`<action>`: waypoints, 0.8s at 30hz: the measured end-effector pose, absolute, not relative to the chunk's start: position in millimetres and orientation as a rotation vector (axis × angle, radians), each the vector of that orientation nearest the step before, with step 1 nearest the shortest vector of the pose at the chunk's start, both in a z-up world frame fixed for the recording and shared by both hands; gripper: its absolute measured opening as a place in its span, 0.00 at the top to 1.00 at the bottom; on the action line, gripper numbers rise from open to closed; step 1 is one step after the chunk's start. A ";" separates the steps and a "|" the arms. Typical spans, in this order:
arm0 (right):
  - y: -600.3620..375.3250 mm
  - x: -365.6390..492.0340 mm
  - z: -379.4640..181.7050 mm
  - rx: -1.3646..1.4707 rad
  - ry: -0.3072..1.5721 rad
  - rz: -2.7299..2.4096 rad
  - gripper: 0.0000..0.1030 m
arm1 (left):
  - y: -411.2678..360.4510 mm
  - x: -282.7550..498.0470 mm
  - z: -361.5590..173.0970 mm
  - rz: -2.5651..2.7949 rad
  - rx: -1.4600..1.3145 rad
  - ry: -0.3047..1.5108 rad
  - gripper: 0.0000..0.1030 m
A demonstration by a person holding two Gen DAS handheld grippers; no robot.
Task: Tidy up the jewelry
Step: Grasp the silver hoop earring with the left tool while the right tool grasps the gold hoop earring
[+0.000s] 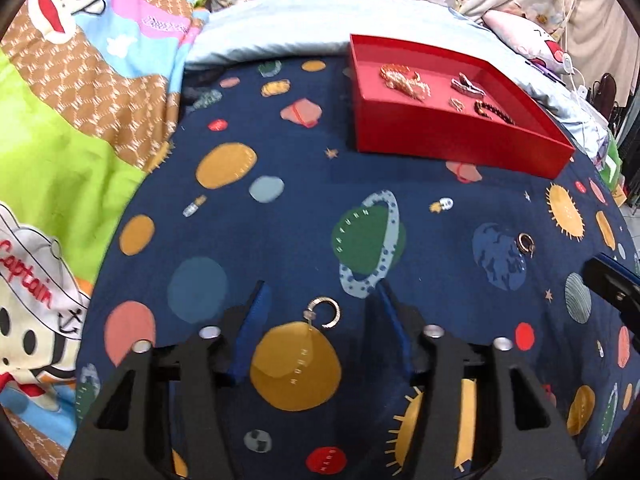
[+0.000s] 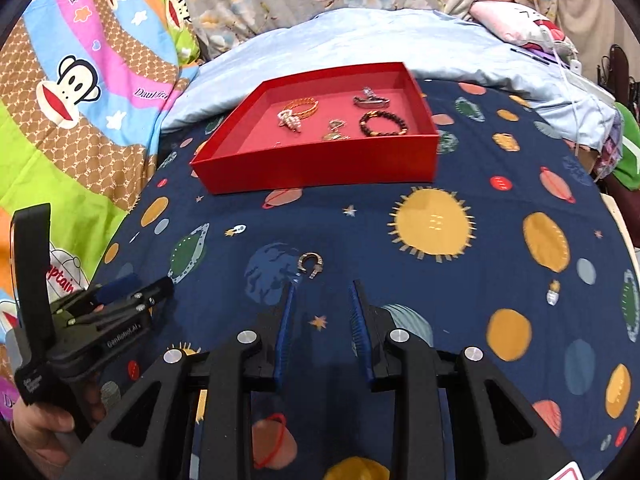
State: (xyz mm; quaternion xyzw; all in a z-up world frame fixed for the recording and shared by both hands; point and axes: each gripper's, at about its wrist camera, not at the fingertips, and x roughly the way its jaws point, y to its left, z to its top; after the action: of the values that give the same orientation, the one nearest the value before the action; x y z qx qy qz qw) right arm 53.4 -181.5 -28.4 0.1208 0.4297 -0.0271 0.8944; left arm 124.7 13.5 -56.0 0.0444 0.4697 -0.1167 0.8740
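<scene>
A red tray (image 1: 460, 142) (image 2: 320, 168) sits on the navy planet-print sheet and holds a pearl-and-gold bracelet (image 2: 298, 114), a dark bead bracelet (image 2: 382, 124), a silver clip (image 2: 370, 100) and a small gold piece (image 2: 334, 130). A silver hoop earring (image 1: 325, 312) lies on the sheet between the fingers of my open left gripper (image 1: 322, 292). A second small ring-shaped earring (image 2: 311, 265) (image 1: 526, 243) lies just ahead of my open right gripper (image 2: 324, 284), near its left fingertip. Neither gripper holds anything.
A cartoon monkey quilt (image 1: 80, 80) lies at the left and a pale blue blanket (image 2: 360, 40) behind the tray. My left gripper (image 2: 132, 296) shows at the lower left of the right wrist view. A pink pillow and cables lie at the far right.
</scene>
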 end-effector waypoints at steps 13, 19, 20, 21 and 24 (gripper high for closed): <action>-169.2 91.3 -50.5 0.220 0.920 -0.049 0.67 | 19.6 127.5 -56.8 -0.281 0.044 0.991 0.83; -168.3 96.5 -55.9 0.211 0.929 -0.052 0.67 | 13.0 123.7 -56.3 -0.315 0.035 0.995 0.83; -168.1 96.9 -56.4 0.209 0.930 -0.054 0.67 | 12.1 123.2 -56.3 -0.319 0.034 0.996 0.83; -167.7 97.3 -57.1 0.207 0.930 -0.056 0.67 | 11.8 123.2 -56.1 -0.321 0.033 0.997 0.83; -165.9 97.8 -58.7 0.197 0.938 -0.055 0.67 | 11.4 122.9 -55.7 -0.327 0.030 1.000 0.83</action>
State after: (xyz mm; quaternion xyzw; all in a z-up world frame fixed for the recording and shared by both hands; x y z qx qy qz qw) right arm 97.8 -165.9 -58.7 0.0946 0.4510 -0.0263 0.8871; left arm 122.9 11.4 -55.7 0.0145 0.4771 -0.1562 0.8647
